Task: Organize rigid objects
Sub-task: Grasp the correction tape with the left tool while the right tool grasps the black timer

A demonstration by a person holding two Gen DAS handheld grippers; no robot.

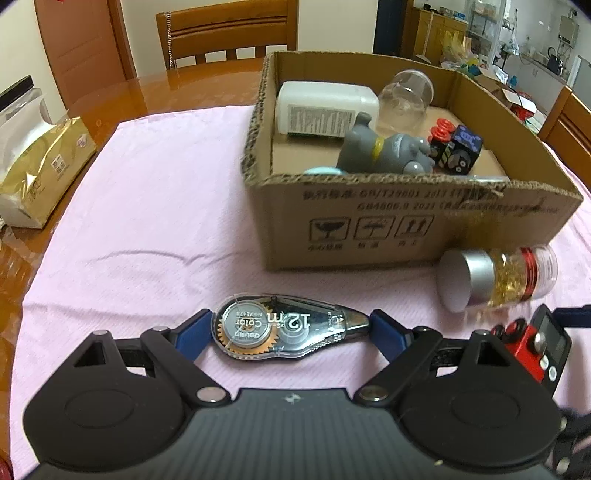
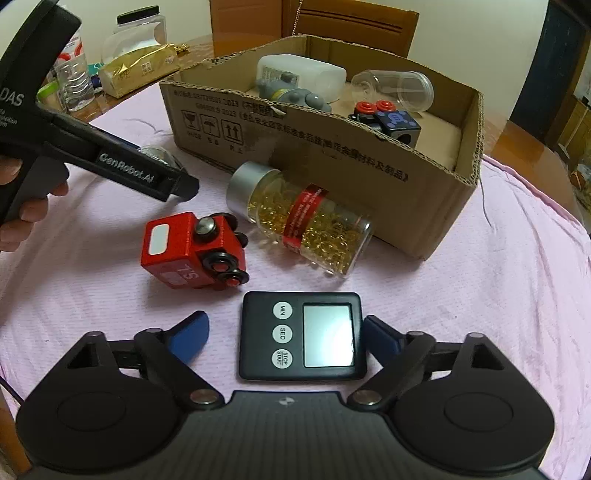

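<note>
My left gripper (image 1: 291, 328) is open, its blue fingers on either side of a clear correction tape dispenser (image 1: 284, 328) lying on the pink cloth. My right gripper (image 2: 284, 336) is open around a dark digital timer (image 2: 301, 336); the right finger is close to its edge, the left finger stands apart. A red toy train (image 2: 192, 249) and a capsule bottle with a silver cap (image 2: 299, 218) lie in front of the cardboard box (image 2: 369, 158). The box holds a white bottle (image 1: 325, 107), a clear jar (image 1: 406, 98), a grey toy (image 1: 384, 151) and a dark cube toy (image 1: 458, 147).
The pink cloth (image 1: 147, 206) covers a wooden table. A gold tissue pack (image 1: 40, 166) lies at the left edge. Wooden chairs (image 1: 225, 33) stand behind. Jars and a water bottle (image 2: 77, 85) stand at the far left in the right wrist view.
</note>
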